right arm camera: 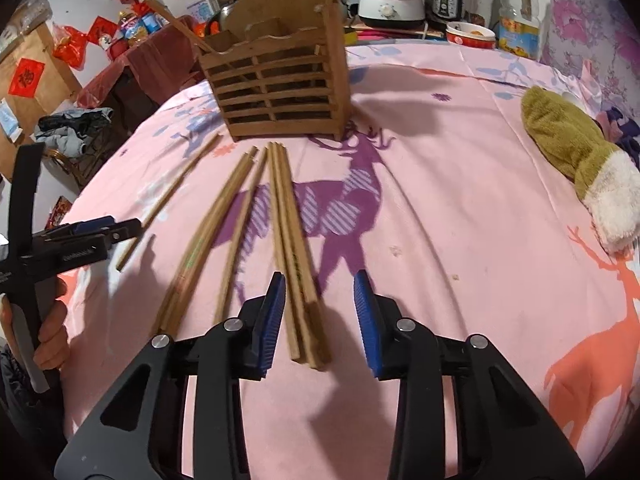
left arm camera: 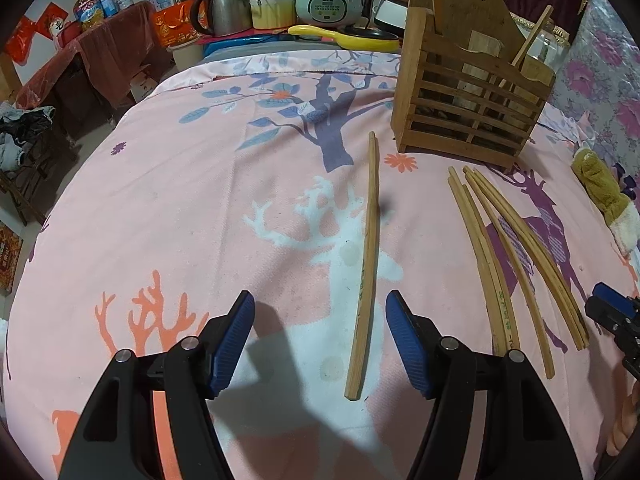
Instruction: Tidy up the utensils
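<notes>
Left wrist view: the left tool (left arm camera: 320, 340) hangs open over the worktop (left arm camera: 200, 200), a lone chopstick (left arm camera: 366, 264) between its pads, long axis pointing ahead toward the wooden holder (left arm camera: 472, 96). Rightward, the right tool (right arm camera: 320, 320) gapes astride the bundled chopsticks (right arm camera: 296, 264), likewise lengthwise.

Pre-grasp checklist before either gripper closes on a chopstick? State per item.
1. Left gripper open: ok.
2. Single chopstick between its fingers: ok, near the right finger.
3. Right gripper open: ok.
4. One stick only between the right fingers: not ok, the chopstick bundle lies there, sticks touching.
5. Wooden holder upright: ok.
6. Room left in the holder: cannot tell; it already holds sticks.
</notes>
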